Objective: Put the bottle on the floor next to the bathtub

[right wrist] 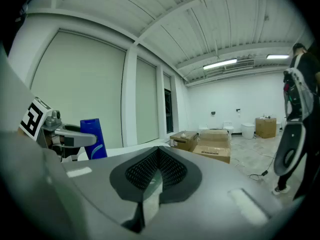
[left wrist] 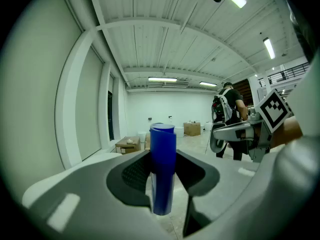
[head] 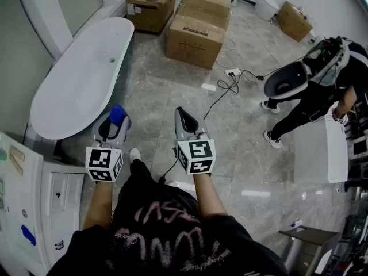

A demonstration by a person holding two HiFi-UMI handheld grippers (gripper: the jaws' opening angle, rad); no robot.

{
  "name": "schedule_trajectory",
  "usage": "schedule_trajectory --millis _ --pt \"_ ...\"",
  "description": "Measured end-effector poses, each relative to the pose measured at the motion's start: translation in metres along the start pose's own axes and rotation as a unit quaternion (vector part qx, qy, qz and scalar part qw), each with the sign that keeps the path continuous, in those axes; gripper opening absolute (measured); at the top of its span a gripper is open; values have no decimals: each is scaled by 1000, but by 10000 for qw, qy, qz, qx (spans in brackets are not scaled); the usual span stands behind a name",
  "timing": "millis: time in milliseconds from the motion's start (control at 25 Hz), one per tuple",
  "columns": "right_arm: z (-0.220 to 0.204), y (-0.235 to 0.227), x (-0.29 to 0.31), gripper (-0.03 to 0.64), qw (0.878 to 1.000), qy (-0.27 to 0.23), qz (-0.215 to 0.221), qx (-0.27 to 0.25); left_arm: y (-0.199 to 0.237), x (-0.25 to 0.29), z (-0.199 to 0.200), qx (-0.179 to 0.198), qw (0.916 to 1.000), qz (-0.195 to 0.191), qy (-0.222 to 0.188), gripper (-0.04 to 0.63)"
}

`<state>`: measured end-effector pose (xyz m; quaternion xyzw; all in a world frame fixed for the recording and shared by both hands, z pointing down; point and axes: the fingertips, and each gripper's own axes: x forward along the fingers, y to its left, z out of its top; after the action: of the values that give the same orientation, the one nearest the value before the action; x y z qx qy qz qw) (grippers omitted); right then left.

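A blue bottle (left wrist: 163, 169) stands upright between the jaws of my left gripper (left wrist: 165, 184), which is shut on it. In the head view the bottle's top (head: 117, 115) shows at the tip of the left gripper (head: 113, 128), just right of the white bathtub (head: 80, 79). The right gripper view shows the same bottle (right wrist: 93, 138) off to the left, held in the other gripper. My right gripper (head: 186, 121) is held over the grey floor, its jaws shut with nothing between them (right wrist: 156, 176).
Cardboard boxes (head: 194, 32) stand on the floor beyond the bathtub. A black cable and a power strip (head: 232, 72) lie on the floor ahead. A person (head: 313, 85) with a headset stands at the right beside a white unit (head: 321, 154). A white cabinet (head: 34, 206) is at my left.
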<state>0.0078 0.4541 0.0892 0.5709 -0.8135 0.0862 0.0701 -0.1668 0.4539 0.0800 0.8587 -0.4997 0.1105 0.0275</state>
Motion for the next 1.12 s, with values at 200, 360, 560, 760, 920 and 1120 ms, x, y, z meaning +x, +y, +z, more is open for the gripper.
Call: schedule_trajectory --millis 200,360,560,760,920,1120 --pt "-2 1 6 12 10000 57 -8 32 4 1 0 1 10000 -27 38 150" --pt "-3 2 27 11 9999 118 -21 60 16 14 -2 26 9999 -93 66 150" --pt "8 3 66 12 10000 72 -24 3 41 42 -2 -52 9998 -150 97 150" --pt "15 -2 110 13 9998 103 -161 25 64 68 -8 -94 9991 -399 149 150" --pt "27 1 134 14 9994 27 -331 33 76 77 -9 -95 9977 -657 162 150" --pt "28 1 154 14 9988 -18 -463 140 95 88 -15 -68 9966 -778 257 150"
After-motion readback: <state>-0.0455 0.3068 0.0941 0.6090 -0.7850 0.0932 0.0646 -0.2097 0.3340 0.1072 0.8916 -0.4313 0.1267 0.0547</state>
